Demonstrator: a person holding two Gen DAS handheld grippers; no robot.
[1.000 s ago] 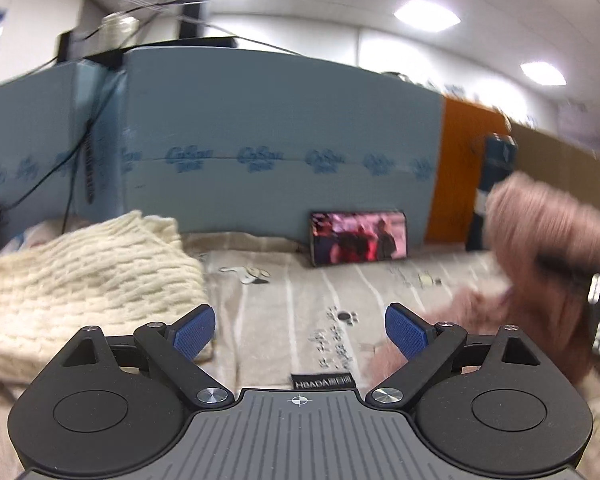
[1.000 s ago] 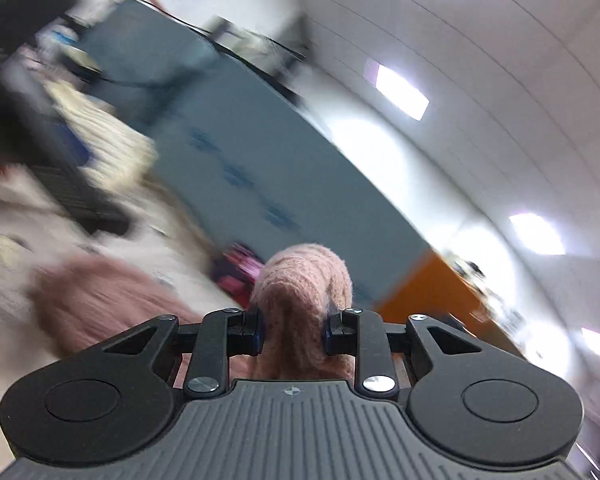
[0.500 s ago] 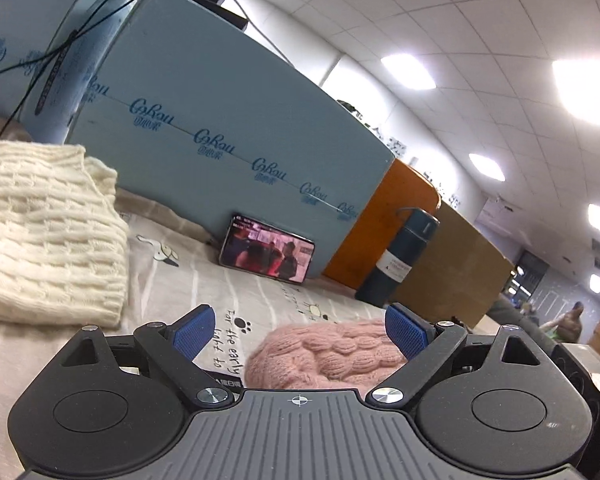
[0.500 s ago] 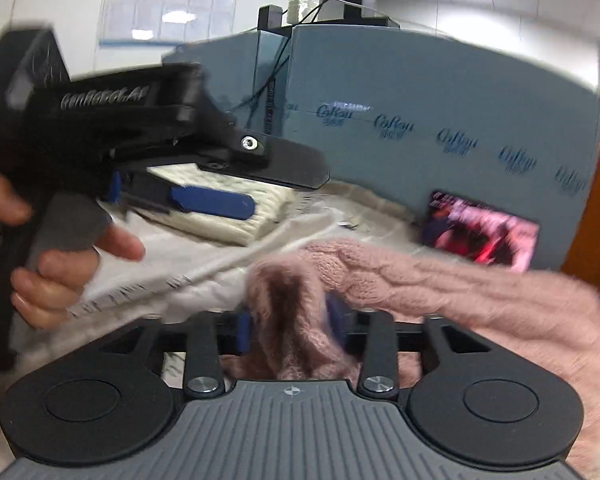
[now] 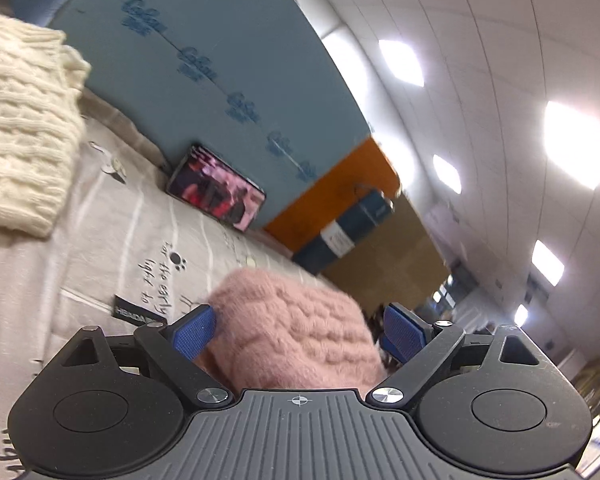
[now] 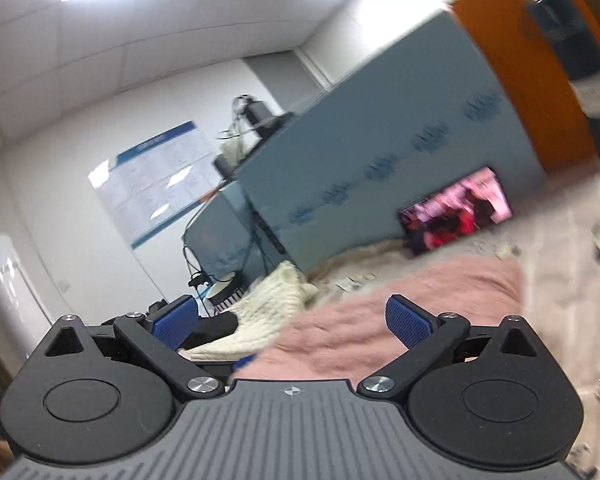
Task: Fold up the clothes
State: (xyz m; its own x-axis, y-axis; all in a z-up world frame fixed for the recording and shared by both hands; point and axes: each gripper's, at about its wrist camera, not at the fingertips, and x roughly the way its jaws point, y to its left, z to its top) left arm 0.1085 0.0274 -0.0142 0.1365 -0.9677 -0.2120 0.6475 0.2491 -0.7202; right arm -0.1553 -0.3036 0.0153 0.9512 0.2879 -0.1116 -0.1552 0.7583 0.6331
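A fuzzy pink knit sweater [image 5: 296, 340] lies bunched on the printed beige sheet [image 5: 112, 240]. My left gripper [image 5: 298, 332] is open, its blue pads standing on either side of the pink bundle, the left pad touching it. In the right wrist view the pink sweater [image 6: 400, 300] lies spread on the sheet. My right gripper [image 6: 292, 322] is open and empty just above its near edge. A cream cable-knit sweater [image 5: 20, 128] lies folded at the left, and it also shows in the right wrist view [image 6: 268, 304].
A phone [image 5: 216, 192] playing video leans against the blue foam board wall [image 5: 204, 68] at the back. An orange panel [image 5: 332, 192] and a dark blue flask [image 5: 340, 232] stand at the back right. The left gripper's black body shows behind my right gripper's left finger.
My right gripper has opened and let go of the pink sweater, which now lies on the sheet. My left gripper has moved in around the pink bundle and tilted.
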